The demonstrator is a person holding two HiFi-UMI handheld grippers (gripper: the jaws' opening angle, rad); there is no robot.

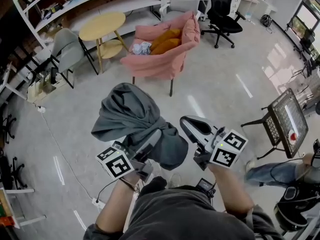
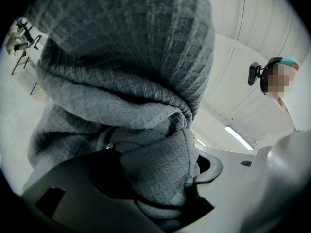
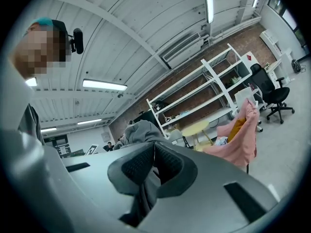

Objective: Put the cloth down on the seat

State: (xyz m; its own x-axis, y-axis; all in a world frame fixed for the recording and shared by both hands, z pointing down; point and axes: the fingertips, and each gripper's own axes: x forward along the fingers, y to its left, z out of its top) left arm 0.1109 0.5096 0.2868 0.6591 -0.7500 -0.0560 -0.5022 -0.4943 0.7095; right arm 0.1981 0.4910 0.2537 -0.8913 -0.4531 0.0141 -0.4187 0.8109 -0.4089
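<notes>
The grey cloth [image 1: 132,116] is up in the air in front of the person, bunched into a thick bundle and well apart from the pink armchair [image 1: 162,64], which stands on the floor at twelve o'clock from it in the head view. The left tongs [image 1: 150,146] grip the cloth: their jaws stand wide and are packed with a knotted wad of the ribbed fabric, while the rest billows up and over them. The right tongs [image 1: 190,125], at three o'clock from the bundle and just beside it, have their jaw tips together; lower in the gap a grey fold seems to be pinched, probably an edge of the same cloth. Orange cushions [image 1: 165,41] and a small pale crumpled thing [image 1: 141,47] lie on the armchair's seat. A round yellow table [image 1: 102,26] stands at ten o'clock from the armchair.
</notes>
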